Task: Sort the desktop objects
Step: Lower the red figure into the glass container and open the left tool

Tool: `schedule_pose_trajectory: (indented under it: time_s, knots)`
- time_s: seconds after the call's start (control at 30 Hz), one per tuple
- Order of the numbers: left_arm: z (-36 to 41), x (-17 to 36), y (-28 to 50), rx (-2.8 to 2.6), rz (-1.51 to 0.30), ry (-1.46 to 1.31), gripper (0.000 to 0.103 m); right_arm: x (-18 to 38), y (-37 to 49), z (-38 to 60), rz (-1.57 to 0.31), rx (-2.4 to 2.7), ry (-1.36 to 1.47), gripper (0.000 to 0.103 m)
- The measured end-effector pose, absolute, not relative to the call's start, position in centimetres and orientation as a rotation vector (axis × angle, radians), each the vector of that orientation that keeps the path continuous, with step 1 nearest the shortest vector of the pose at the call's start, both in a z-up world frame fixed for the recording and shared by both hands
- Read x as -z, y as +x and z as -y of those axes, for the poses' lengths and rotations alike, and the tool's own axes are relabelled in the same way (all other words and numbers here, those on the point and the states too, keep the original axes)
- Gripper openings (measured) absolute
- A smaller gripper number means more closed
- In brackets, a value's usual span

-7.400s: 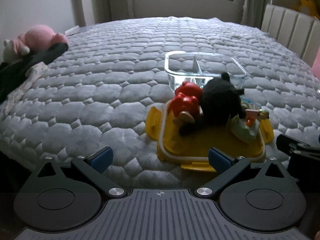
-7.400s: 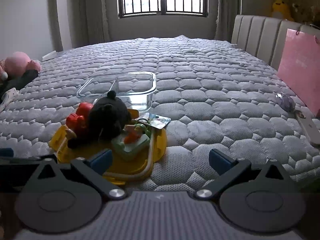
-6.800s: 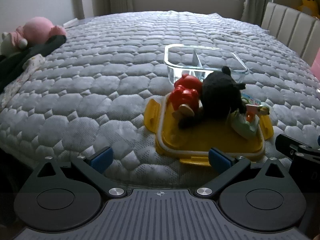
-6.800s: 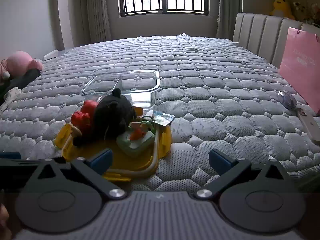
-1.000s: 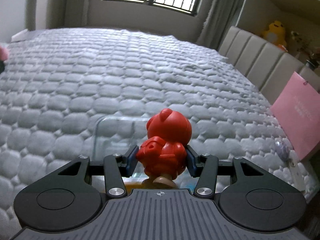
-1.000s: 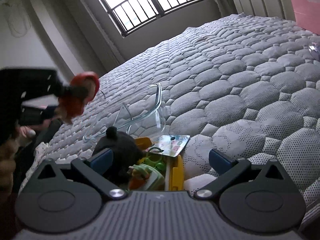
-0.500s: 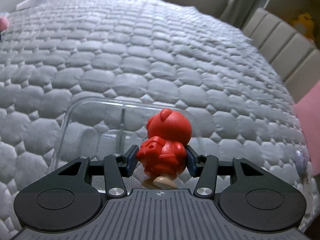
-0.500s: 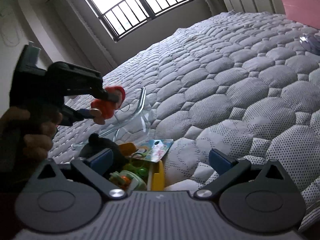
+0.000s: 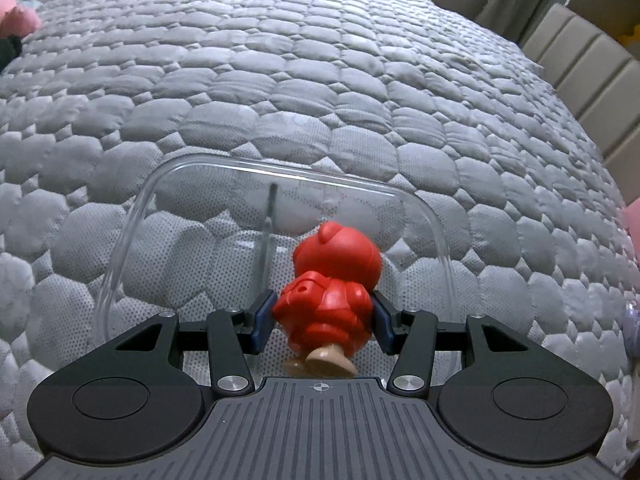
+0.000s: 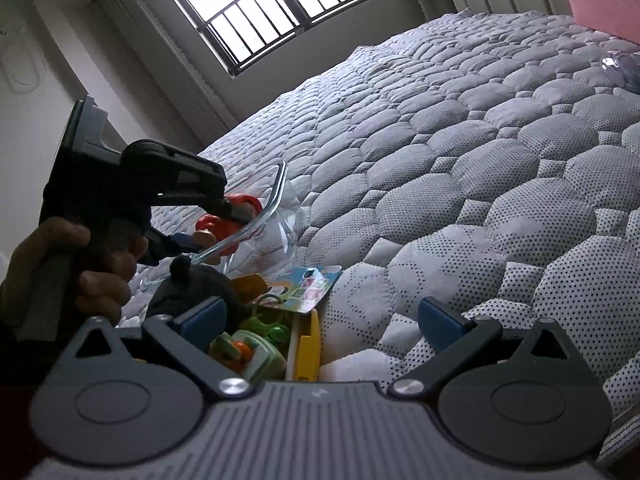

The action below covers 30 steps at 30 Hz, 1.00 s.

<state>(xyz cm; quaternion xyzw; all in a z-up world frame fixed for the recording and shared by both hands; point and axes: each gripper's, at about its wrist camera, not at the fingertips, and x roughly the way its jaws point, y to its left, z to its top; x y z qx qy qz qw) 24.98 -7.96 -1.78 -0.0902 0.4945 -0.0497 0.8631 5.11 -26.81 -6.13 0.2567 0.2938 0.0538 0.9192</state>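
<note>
Red plastic, glossy and rounded: the small red figurine (image 9: 328, 300) with tan feet is pinched at its body between the blue pads of my left tool (image 9: 321, 323), its back toward the camera and its head leaning away from me. It hangs over the right-hand compartment of the clear glass two-compartment container (image 9: 276, 172), to the right of the thin glass divider; I cannot tell whether its feet touch the glass bottom. In the right wrist view the same toy (image 10: 224, 216) sits at the container's near rim (image 10: 276, 196), and my left hand (image 10: 80, 264) is wrapped around the black handle of that tool.

My right tool (image 10: 320, 316) is spread wide, nothing between its blue pads, hovering low over the near edge of the bed. Just below and between its fingers lies the yellow plastic lid (image 10: 310, 344), holding a black plush toy (image 10: 192, 288), a small green toy (image 10: 248, 348) with orange parts and a colourful printed card (image 10: 308, 288) that juts over the lid's far edge. The lid lies just beside the glass container.

Everything rests on the grey quilted bedspread (image 9: 320, 92). A barred window (image 10: 288, 4) stands beyond the bed, a pale padded headboard (image 9: 592, 72) along its right side.
</note>
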Motion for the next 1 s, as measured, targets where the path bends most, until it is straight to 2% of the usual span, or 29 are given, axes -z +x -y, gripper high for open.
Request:
schedule_pose_trajectory:
  time_s: [0.1,0.27,0.3,0.33,0.4,0.63,0.73,0.9,1.0]
  knots:
    - [7.7,1.6,24.7,0.116,-1.034,-0.204,0.055,5.6,5.2,26.2,-0.6,-0.106,0.499,0.103]
    - [7.1,0.5,23.8,0.151,-1.011,-0.233,0.062,4.6,5.3,25.2,-0.593,-0.099,0.451,0.103]
    - [6.9,0.2,23.4,0.161,-1.002,-0.235,0.065,4.4,5.3,25.0,-0.592,-0.098,0.442,0.103]
    - [6.6,-0.3,22.8,0.167,-0.986,-0.231,0.073,4.3,5.3,24.8,-0.59,-0.096,0.432,0.103]
    - [5.9,-1.3,21.3,0.175,-0.942,-0.221,0.082,3.9,5.4,24.4,-0.587,-0.093,0.413,0.103]
    - [0.8,-3.3,14.8,0.214,-0.836,-0.195,0.093,2.6,5.5,23.0,-0.577,-0.083,0.346,0.103]
    - [-2.0,-2.4,12.1,0.225,-0.836,-0.203,0.094,2.0,5.6,22.4,-0.573,-0.079,0.317,0.103]
    - [-5.4,1.3,10.2,0.275,-0.948,-0.302,0.094,1.9,6.8,20.4,-0.61,-0.089,0.242,0.103]
    - [-6.1,2.6,9.4,0.31,-0.986,-0.322,0.094,2.0,7.7,19.0,-0.638,-0.097,0.193,0.095]
